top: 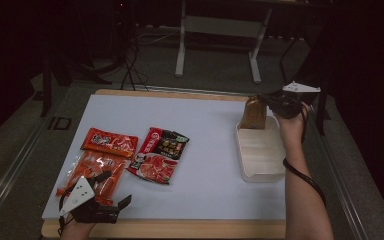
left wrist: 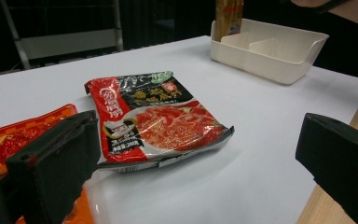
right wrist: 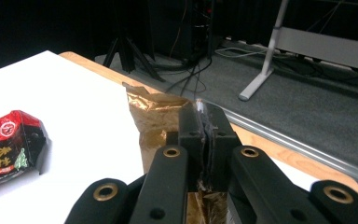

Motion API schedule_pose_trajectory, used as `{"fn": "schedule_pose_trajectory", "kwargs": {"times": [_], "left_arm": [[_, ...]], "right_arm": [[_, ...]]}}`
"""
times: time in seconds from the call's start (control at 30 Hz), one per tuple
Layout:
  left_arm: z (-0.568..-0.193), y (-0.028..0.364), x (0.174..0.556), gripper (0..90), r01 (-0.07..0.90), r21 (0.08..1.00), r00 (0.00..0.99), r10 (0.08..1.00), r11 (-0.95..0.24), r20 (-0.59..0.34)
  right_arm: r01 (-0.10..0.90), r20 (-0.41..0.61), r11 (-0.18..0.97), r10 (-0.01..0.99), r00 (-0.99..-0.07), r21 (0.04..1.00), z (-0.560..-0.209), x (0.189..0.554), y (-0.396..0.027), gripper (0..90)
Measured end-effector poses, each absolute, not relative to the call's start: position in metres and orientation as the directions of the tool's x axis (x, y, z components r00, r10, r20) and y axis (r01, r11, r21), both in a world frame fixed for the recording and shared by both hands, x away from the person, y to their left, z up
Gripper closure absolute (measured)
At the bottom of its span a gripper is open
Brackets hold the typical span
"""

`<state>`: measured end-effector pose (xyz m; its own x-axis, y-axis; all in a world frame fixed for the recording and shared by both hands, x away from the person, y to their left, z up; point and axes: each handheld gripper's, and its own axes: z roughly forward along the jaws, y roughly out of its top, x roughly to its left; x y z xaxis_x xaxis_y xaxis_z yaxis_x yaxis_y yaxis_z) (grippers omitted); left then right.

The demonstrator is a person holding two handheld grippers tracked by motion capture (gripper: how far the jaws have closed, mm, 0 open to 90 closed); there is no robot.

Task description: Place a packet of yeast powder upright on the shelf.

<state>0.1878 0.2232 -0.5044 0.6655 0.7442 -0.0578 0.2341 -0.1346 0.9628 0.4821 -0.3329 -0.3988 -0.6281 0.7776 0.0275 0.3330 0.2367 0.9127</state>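
While the right gripper (right wrist: 204, 140) is seen at lower centre of its own view with both jaws pressed together on the top edge of a gold-brown pouch (right wrist: 156, 126), the pouch is held upright and hangs below the pinch. In the high view that pouch (top: 254, 113) stands at right of centre, its lower end at the far compartment of the white divided tray (top: 260, 172); whether it already rests on the tray floor cannot be told.

Risks noted, judged from this pose:
- Only a thin strip of film is pinched. A slip could be caused by the pouch's weight or by its lower end catching on the tray wall.
- If the pouch is released while tilted, it may topple over the rim onto the table (top: 205, 195), since the compartment is shallow.
- A downward push against a snagged corner could shove the light tray toward the table's right edge.

The left gripper (top: 100, 202) is parked at lower left of the high view, jaws spread wide and holding nothing, above the orange sachets (top: 97, 165). The red-and-black packet (left wrist: 158, 119) lies flat at centre of the left gripper view, well apart from the tray (left wrist: 279, 70).
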Motion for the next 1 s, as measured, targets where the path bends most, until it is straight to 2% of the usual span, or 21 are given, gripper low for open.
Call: {"fn": "schedule_pose_trajectory", "kwargs": {"times": [0.37, 0.53, 0.57, 0.7, 0.83, 1.0], "left_arm": [[-0.504, 0.222, 0.188, 0.3, 0.234, 0.963, 0.669, 0.741, -0.137, -0.057], [-0.504, 0.222, 0.188, 0.3, 0.234, 0.963, 0.668, 0.742, -0.137, -0.057], [-0.504, 0.222, 0.188, 0.3, 0.235, 0.963, 0.668, 0.742, -0.135, -0.059], [-0.505, 0.221, 0.188, 0.3, 0.234, 0.962, 0.67, 0.74, -0.14, -0.056], [-0.504, 0.22, 0.188, 0.4, 0.233, 0.961, 0.671, 0.74, -0.151, -0.046], [-0.502, 0.216, 0.189, 0.4, 0.252, 0.958, 0.677, 0.733, -0.141, -0.07]], "right_arm": [[0.402, 0.074, 0.196, 0.821, -0.566, 0.894, -0.41, 0.477, -0.345, 85.2], [0.431, 0.091, 0.174, 0.845, -0.527, 0.886, -0.402, 0.473, -0.346, 67.3], [0.43, 0.088, 0.174, 0.847, -0.525, 0.886, -0.4, 0.471, -0.346, 66.9], [0.401, 0.093, 0.145, 0.851, -0.517, 0.904, -0.387, 0.463, -0.346, 52.5], [0.373, 0.077, 0.148, 0.847, -0.526, 0.916, -0.377, 0.456, -0.342, 48.4], [0.333, 0.077, 0.136, 0.83, -0.553, 0.933, -0.36, 0.439, -0.332, 38.6]]}}
